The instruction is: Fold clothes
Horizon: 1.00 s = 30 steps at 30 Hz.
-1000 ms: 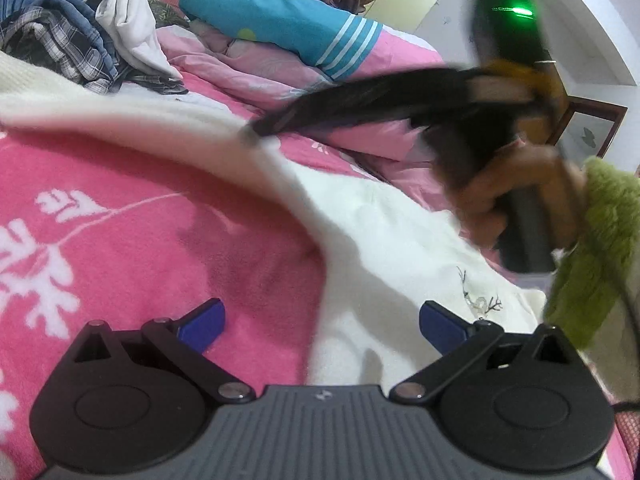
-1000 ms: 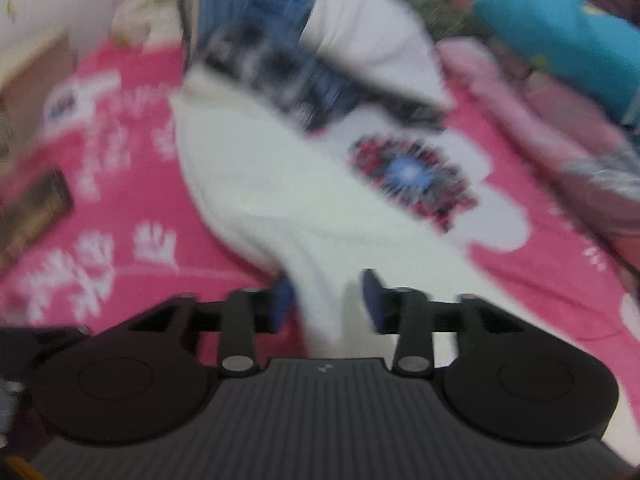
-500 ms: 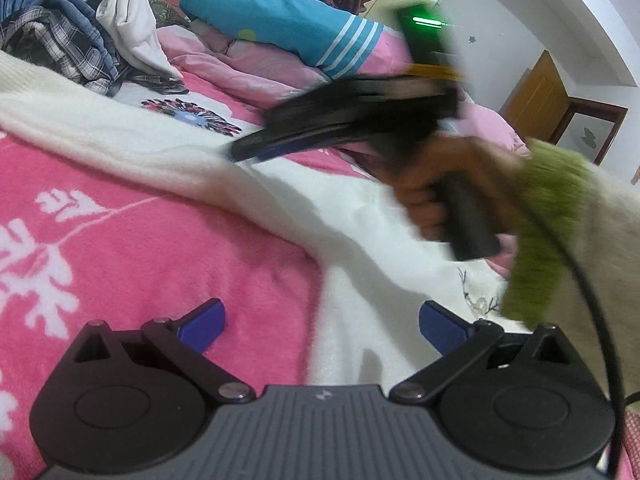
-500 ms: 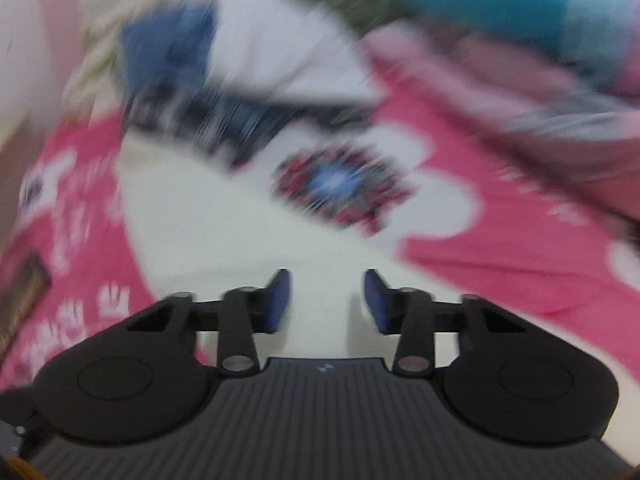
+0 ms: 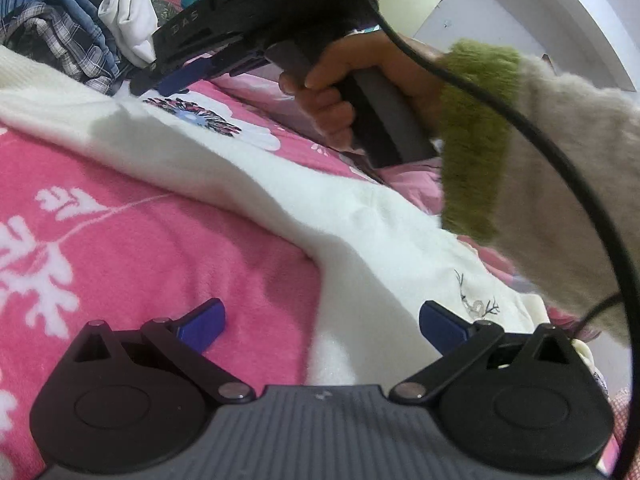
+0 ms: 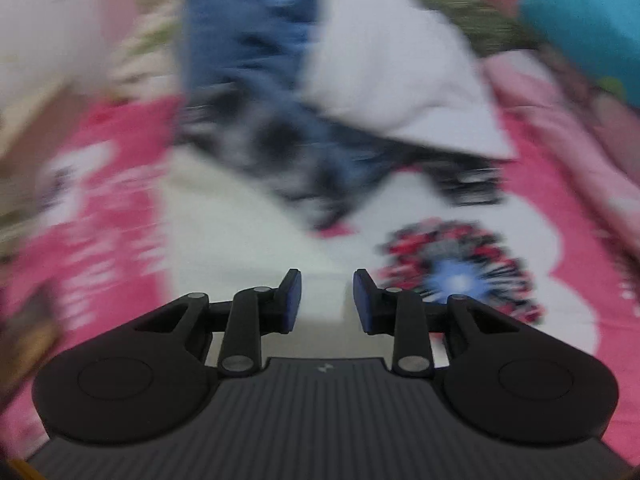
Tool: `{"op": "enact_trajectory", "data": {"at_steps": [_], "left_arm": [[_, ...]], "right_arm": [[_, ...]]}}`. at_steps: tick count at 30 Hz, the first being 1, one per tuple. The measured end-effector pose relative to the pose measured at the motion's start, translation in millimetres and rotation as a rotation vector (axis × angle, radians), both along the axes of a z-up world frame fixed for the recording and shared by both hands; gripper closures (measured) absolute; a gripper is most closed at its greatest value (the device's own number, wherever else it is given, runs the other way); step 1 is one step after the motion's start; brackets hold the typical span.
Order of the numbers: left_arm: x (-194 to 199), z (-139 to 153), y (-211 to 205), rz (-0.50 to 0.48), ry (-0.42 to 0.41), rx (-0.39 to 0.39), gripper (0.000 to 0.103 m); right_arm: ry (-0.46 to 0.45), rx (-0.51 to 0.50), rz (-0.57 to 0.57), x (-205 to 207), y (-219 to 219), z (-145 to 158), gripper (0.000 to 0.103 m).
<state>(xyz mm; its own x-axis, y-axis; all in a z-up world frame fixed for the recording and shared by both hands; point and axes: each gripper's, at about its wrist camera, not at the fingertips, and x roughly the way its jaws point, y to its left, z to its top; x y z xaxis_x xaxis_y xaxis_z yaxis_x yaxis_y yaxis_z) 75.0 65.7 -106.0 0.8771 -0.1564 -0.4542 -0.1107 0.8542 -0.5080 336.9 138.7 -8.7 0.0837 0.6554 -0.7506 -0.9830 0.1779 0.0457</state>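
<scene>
Left wrist view shows the white sweater spread across the pink blanket on the bed, one long part running away toward the pile of clothes at the far end. Your left claw stands wide apart over the sweater's near edge and grips nothing. Your right claw has its pads set narrowly apart above the white fabric, with a clear gap and nothing pinched; the right wrist view is blurred. Expect the sweater to handle as a soft, thick, limp knit: light, not fragile, prone to sag and stretch. Take hold at an edge or a cuff, gathering enough thickness for the pads to bite, and lift both ends evenly.
</scene>
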Motion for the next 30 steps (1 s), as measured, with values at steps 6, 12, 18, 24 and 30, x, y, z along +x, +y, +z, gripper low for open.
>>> {"op": "enact_trajectory", "data": {"at_steps": [6,12,18,24,30], "left_arm": [[1,-1,0,0.000,-0.001,-0.003,0.000],[2,-1,0,-0.001,-0.001,-0.004,0.000],[2,-1,0,-0.001,-0.003,-0.008,0.000],[4,0,0,-0.001,-0.003,-0.009,0.000],[3,-2,4,-0.001,-0.013,-0.022,0.000]], "right_arm": [[-0.062,-0.059,0.116,-34,47,-25,0.075],[-0.119,-0.046,0.258,-77,107,-33,0.075],[-0.098,0.069,0.249,-70,110,13,0.073],[-0.146,-0.180,0.189,-53,125,-15,0.073],[-0.081,-0.083,0.272,-82,131,1,0.072]]}}
